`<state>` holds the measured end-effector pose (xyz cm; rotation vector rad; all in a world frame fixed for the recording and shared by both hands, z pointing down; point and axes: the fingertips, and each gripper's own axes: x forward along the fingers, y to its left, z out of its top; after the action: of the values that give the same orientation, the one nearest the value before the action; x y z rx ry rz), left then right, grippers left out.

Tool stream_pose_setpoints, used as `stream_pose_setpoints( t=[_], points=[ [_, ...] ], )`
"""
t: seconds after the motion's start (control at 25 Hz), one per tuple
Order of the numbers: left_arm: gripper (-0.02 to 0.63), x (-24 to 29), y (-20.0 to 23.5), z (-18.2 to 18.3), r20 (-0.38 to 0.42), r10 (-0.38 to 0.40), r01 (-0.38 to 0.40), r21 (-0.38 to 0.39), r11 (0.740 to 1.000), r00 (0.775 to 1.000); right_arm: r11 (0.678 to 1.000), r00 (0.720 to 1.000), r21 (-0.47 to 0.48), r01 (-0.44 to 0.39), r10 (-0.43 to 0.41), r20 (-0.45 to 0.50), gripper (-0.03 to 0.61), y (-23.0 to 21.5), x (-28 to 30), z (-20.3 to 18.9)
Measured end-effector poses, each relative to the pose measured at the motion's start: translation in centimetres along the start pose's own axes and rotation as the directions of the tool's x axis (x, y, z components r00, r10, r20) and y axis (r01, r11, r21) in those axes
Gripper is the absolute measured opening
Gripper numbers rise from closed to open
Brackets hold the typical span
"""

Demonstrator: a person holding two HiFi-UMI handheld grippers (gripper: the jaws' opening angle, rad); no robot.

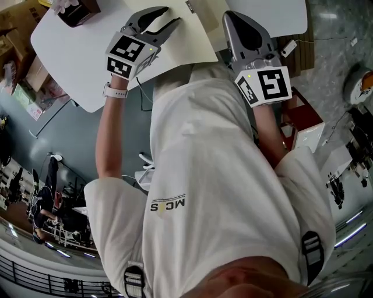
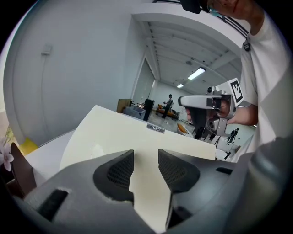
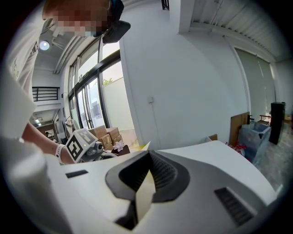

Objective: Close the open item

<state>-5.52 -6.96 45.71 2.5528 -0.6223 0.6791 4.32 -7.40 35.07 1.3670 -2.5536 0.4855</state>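
Note:
A flat cream cover (image 1: pixel 192 43) with a small label lies on the white table (image 1: pixel 76 58). My left gripper (image 1: pixel 170 17) hovers over the cover's left part with its jaws apart; in the left gripper view the cream cover (image 2: pixel 123 137) shows through the gap of the left gripper (image 2: pixel 145 170), and the pads do not press on it. My right gripper (image 1: pixel 230 16) is at the cover's right edge. In the right gripper view the right gripper (image 3: pixel 147 176) is shut on a thin cream edge (image 3: pixel 144 196) of the cover.
A dark brown box with a pink flower (image 1: pixel 78 11) stands at the table's far left corner. Cardboard boxes (image 1: pixel 17 35) are stacked on the floor to the left. A white adapter and cable (image 1: pixel 288 48) lie by the table's right side.

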Motion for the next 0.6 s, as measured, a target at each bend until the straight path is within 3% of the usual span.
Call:
stream_pose_setpoints(
  t=[0.4,0.6],
  points=[
    [0.155,4.6,0.8,-0.9,-0.040,-0.004,0.006,0.048,0.999,0.999,1.000,1.000,0.017,0.016,-0.016,-0.027,0.014,-1.3,0.7,-1.4],
    [0.155,6.6,1.1,-1.5,-0.045,-0.008,0.009,0.028,1.000,0.999,1.000,0.999,0.021,0.013,-0.012,-0.044,0.014,-2.0,1.3,-2.2]
  ],
)
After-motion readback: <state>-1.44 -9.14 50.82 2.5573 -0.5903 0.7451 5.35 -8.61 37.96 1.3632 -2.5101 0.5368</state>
